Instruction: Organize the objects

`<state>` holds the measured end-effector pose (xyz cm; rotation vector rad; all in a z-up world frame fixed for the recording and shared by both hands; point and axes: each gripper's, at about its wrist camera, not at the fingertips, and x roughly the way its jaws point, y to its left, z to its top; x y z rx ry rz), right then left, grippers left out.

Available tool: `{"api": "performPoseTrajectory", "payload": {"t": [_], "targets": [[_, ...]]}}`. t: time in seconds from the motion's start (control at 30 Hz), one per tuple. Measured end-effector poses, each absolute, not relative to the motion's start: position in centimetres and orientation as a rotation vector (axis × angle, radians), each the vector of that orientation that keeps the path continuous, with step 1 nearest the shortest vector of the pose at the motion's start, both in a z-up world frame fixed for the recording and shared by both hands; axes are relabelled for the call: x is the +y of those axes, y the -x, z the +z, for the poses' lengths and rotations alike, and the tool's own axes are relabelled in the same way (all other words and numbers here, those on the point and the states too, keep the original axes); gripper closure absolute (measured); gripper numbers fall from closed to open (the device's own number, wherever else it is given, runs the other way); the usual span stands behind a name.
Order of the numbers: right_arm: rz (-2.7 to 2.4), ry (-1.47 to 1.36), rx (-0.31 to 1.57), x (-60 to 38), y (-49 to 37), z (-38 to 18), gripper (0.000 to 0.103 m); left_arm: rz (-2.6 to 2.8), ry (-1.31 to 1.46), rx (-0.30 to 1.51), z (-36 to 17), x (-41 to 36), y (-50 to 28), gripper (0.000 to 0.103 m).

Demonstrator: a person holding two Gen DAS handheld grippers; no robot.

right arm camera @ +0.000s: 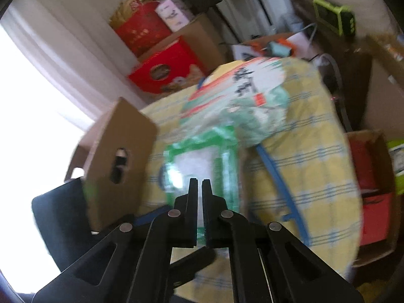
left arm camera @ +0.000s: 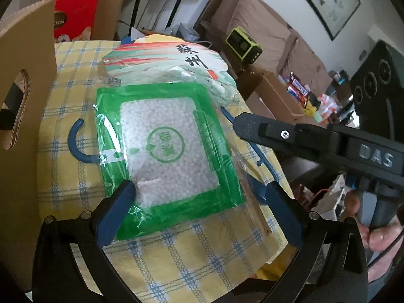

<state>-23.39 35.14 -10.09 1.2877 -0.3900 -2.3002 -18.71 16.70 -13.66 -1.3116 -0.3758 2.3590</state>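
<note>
One green-bordered desiccant pack [left arm camera: 164,156], its clear window full of white beads under a green round stamp, lay in crinkled transparent wrap on the yellow checked tablecloth [left arm camera: 192,260]. Its far end met a single white printed bag [left arm camera: 171,58] with black characters. One blue hanger [left arm camera: 75,141] showed from beneath the pack. The left gripper [left arm camera: 202,192] stood wide, fingers either side of the pack's near end. The right gripper [right arm camera: 199,184] was pinched narrow, holding nothing visible. One cardboard box flap [left arm camera: 22,80] rose at left.
</note>
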Motion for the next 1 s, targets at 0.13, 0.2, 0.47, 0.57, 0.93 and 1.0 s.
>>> {"api": "performPoseTrajectory", "payload": {"t": [0.13, 0.2, 0.47, 0.57, 0.93, 1.0], "targets": [[-2.348, -1.332, -0.384, 36.2, 24.0, -11.1, 0.089, 2.339, 1.305, -0.427, -13.4, 15.9, 18.3, 0.005], [-2.339, -1.344, -0.395, 36.3, 24.2, -11.7, 0.086, 2.378, 1.292, -0.448, -13.0, 15.1, 18.0, 0.005], [-2.311, -1.350, -0.393, 34.9, 24.5, -12.5, 0.076, 2.512, 1.358, -0.462, -14.0, 14.2, 18.9, 0.004], [-2.313, -1.349, -0.379, 34.6, 24.6, -12.5, 0.074, 2.528, 1.382, -0.463, -14.6, 14.5, 19.4, 0.003], [-2.275, -1.357, -0.425, 34.2, 25.1, -13.4, 0.063, 2.463, 1.379, -0.532, -14.8, 14.6, 20.5, 0.010], [-2.259, -1.352, -0.444, 34.2, 25.0, -13.5, 0.063, 2.420, 1.377, -0.559, -14.7, 14.8, 20.4, 0.018]]}}
